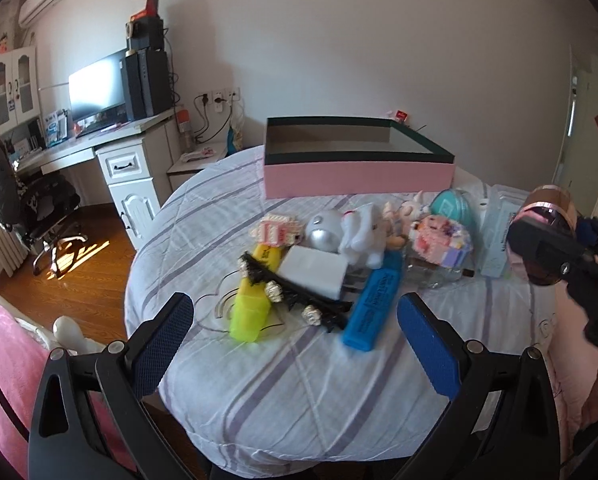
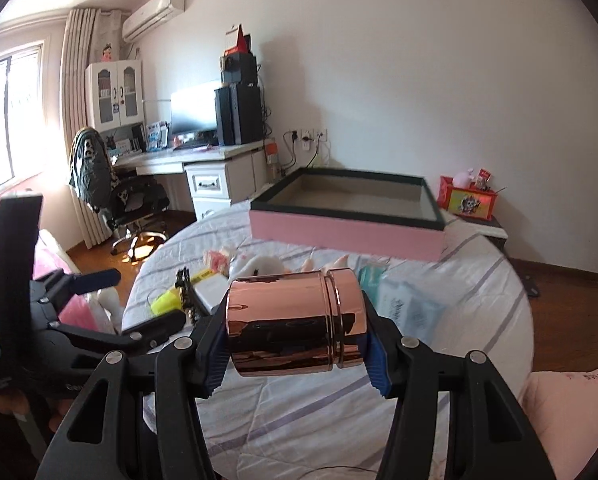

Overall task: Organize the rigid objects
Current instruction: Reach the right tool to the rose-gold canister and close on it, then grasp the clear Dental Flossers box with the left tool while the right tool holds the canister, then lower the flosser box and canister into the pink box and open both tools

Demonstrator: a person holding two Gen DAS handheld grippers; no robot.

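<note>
My right gripper [image 2: 295,340] is shut on a shiny rose-gold jar [image 2: 295,322], held sideways above the table; the jar also shows at the right of the left wrist view [image 1: 547,216]. My left gripper [image 1: 295,344] is open and empty, low over the table's near edge, just short of a yellow highlighter [image 1: 251,304], a black beaded hair clip [image 1: 295,296], a white charger [image 1: 313,270] and a blue highlighter [image 1: 375,300]. An open pink box with a dark green rim [image 1: 359,174] stands at the table's far side [image 2: 347,236].
The round table has a striped cloth [image 1: 299,380]. Behind the highlighters lie a silver round object [image 1: 323,232], a white plush toy [image 1: 363,236], brick-built figures [image 1: 443,240], a teal tin [image 1: 455,206] and a tissue pack [image 1: 499,236]. A desk and chair stand at the left.
</note>
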